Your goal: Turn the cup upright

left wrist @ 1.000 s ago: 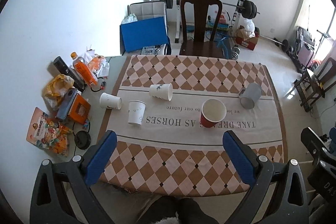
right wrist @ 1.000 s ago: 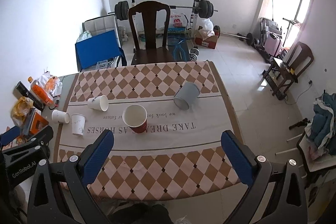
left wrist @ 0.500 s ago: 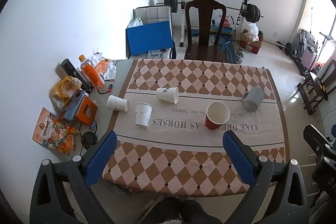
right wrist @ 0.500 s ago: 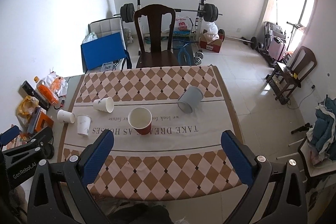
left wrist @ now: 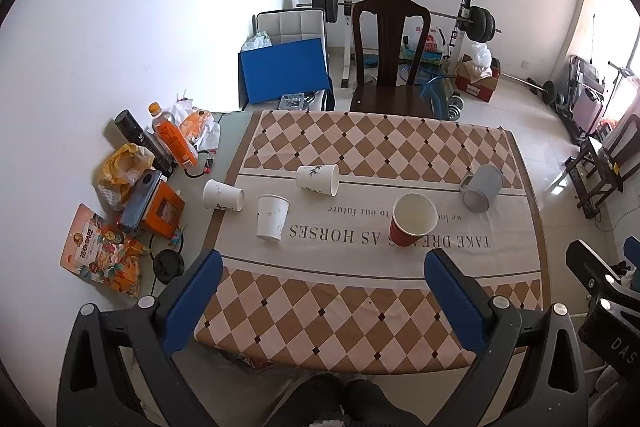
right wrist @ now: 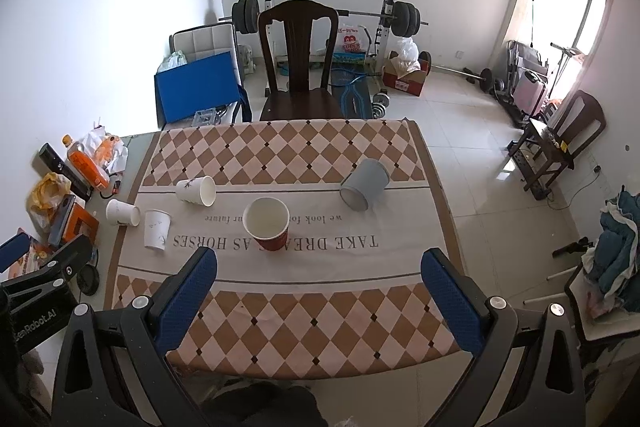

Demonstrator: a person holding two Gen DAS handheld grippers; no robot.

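Note:
A red paper cup (left wrist: 412, 219) (right wrist: 267, 223) stands upright mid-table. A grey cup (left wrist: 481, 187) (right wrist: 365, 184) lies on its side to its right. One white paper cup (left wrist: 318, 179) (right wrist: 196, 190) lies on its side, a second (left wrist: 223, 195) (right wrist: 122, 212) lies at the cloth's left edge, and a third (left wrist: 272, 218) (right wrist: 157, 229) stands mouth down. My left gripper (left wrist: 320, 291) and right gripper (right wrist: 320, 291) are both open and empty, high above the table's near edge.
The table has a checkered cloth (left wrist: 360, 307). Snack bags, an orange bottle (left wrist: 172, 137) and boxes crowd the table's left side. A dark wooden chair (left wrist: 390, 67) stands at the far side, with weights and a blue box behind it.
Both grippers have pulled back and up from the table, so the cups look smaller and farther. No cup has moved.

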